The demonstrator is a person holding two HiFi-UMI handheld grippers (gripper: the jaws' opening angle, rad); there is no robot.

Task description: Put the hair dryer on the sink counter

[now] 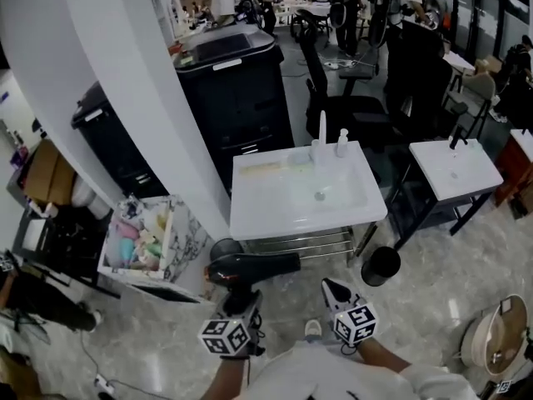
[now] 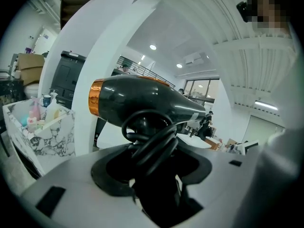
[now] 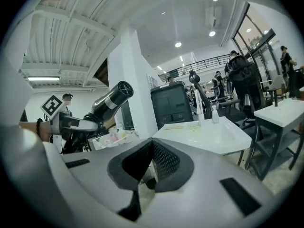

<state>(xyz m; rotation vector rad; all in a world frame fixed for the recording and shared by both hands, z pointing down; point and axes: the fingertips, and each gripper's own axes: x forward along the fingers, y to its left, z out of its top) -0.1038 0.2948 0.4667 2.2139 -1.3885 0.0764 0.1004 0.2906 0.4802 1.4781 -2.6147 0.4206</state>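
Note:
My left gripper is shut on the handle of a black hair dryer, whose barrel lies level and points right, just short of the sink counter's near edge. In the left gripper view the hair dryer shows an orange rear ring, and its black cord is looped round the handle between my left gripper's jaws. The white sink counter stands straight ahead. My right gripper hangs beside the left one, shut and empty. In the right gripper view the right gripper's pads meet, and the hair dryer is at the left.
A faucet and a soap bottle stand at the counter's back. A marble-patterned box of toiletries sits to the left by a white pillar. A black bin and a second sink table are to the right.

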